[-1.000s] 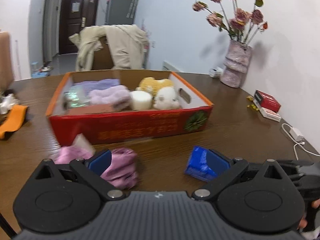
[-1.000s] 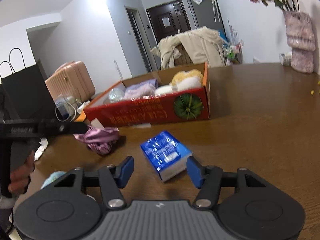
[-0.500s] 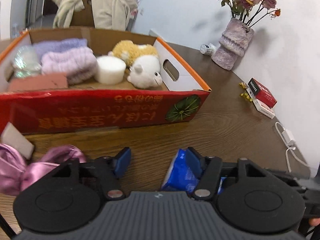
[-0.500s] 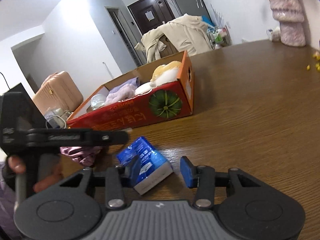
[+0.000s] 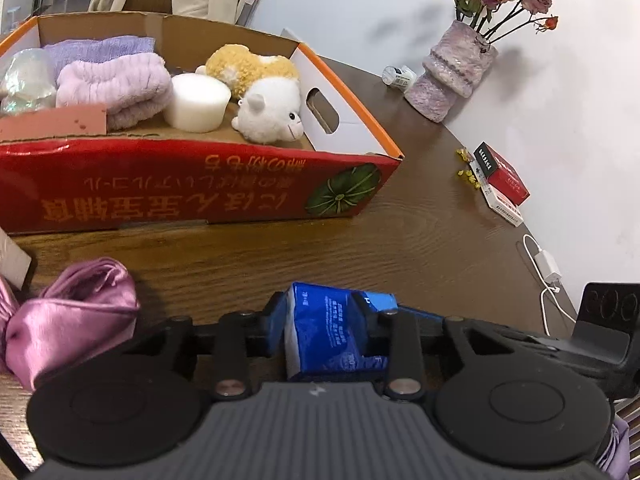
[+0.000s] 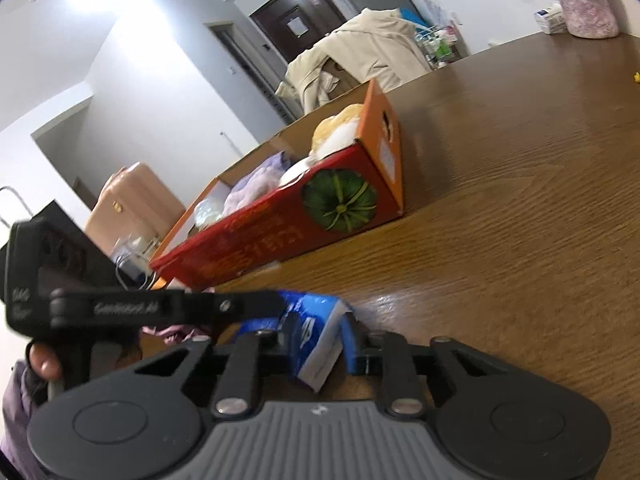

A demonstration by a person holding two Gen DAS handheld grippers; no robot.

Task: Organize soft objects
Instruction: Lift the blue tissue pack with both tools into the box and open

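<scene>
A blue tissue pack (image 5: 326, 332) lies on the brown table in front of the red cardboard box (image 5: 192, 188). My left gripper (image 5: 322, 328) is shut on the pack. My right gripper (image 6: 320, 344) is also closed against the same pack (image 6: 316, 336) from the other side. The box holds purple towels (image 5: 108, 84), a white sponge block (image 5: 196, 100) and a white and yellow plush toy (image 5: 268, 100). A pink satin cloth (image 5: 68, 320) lies on the table to the left of the pack.
A vase of dried roses (image 5: 452, 68) stands at the far right by the wall. A red and white small box (image 5: 502, 182) and a white charger cable (image 5: 544, 268) lie near the table's right edge. A chair with a beige coat (image 6: 360, 60) stands behind the table.
Both grippers have moved in on the blue tissue pack and closed on it. The left wrist view has come nearer to the table and box.
</scene>
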